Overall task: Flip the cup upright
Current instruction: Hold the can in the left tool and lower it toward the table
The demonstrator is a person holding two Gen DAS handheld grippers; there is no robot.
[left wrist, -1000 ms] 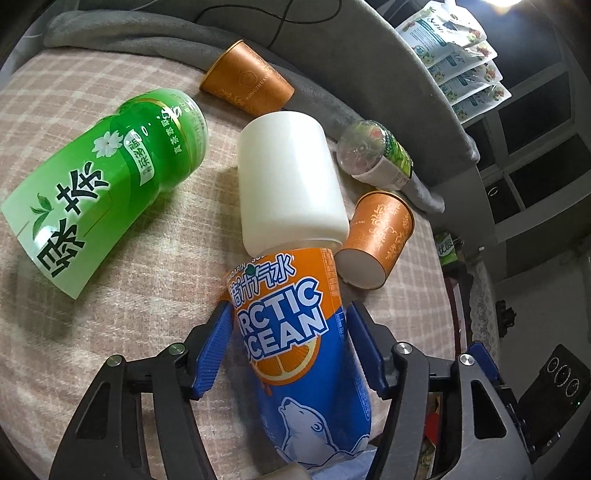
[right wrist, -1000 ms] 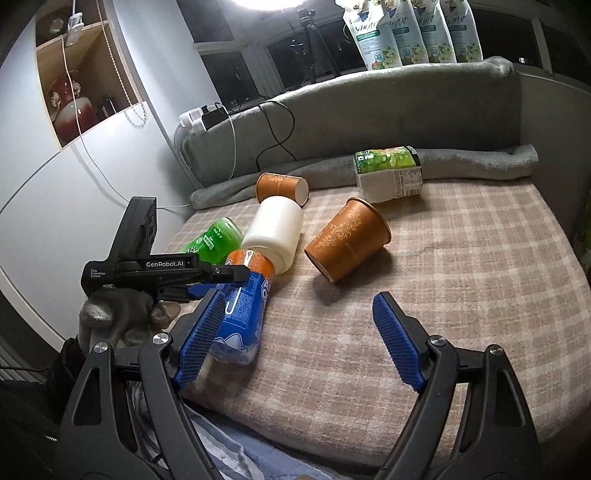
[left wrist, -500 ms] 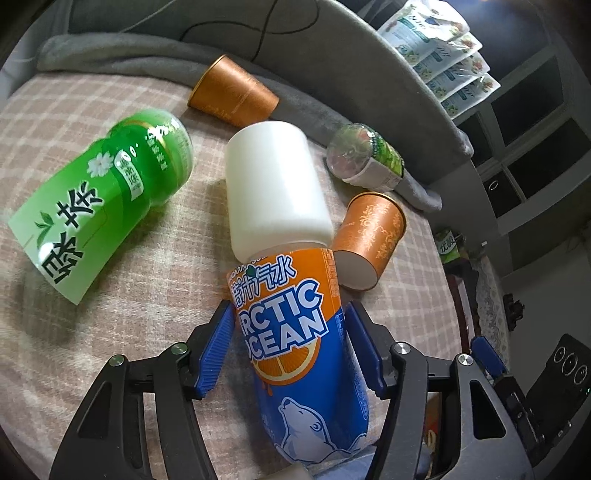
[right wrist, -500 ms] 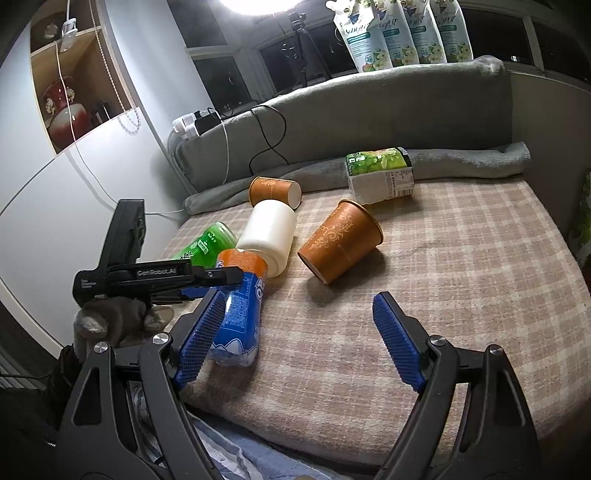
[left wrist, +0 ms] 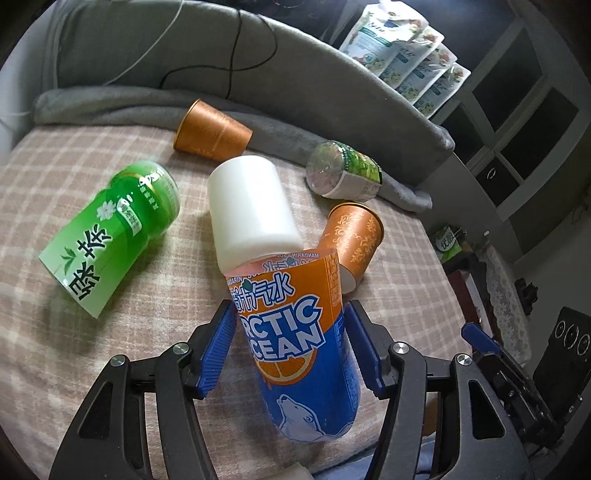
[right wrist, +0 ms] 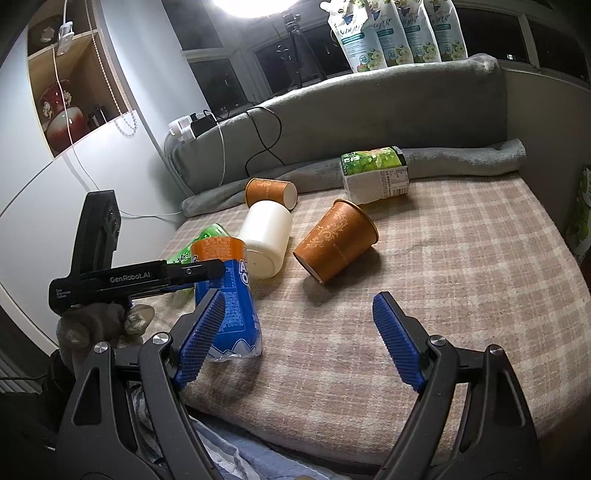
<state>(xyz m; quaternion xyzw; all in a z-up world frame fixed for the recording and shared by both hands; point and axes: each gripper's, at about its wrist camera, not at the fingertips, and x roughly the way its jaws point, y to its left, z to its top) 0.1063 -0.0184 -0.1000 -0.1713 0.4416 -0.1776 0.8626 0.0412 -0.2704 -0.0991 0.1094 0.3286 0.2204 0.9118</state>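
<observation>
My left gripper [left wrist: 286, 341] is shut on the blue and orange Arctic Ocean cup [left wrist: 299, 343], holding it nearly upright near the front edge of the checked blanket; it also shows in the right wrist view [right wrist: 225, 291], its base resting on the blanket. My right gripper [right wrist: 297, 338] is open and empty, low over the blanket's front. Lying on their sides are a white cup [left wrist: 247, 206], a green tea cup [left wrist: 114, 232], a patterned orange paper cup [right wrist: 336, 240] and a second orange paper cup [left wrist: 212, 131].
A clear cup with a green label [right wrist: 375, 173] lies by the rolled grey towel [right wrist: 461, 162] at the back. A grey padded backrest [right wrist: 369, 114] rises behind, with pouches [right wrist: 391, 33] on top. The blanket's front edge [right wrist: 332, 435] drops off below my right gripper.
The left gripper has tilted the Arctic Ocean cup up from lying on its side to nearly upright. The right gripper has hardly moved.
</observation>
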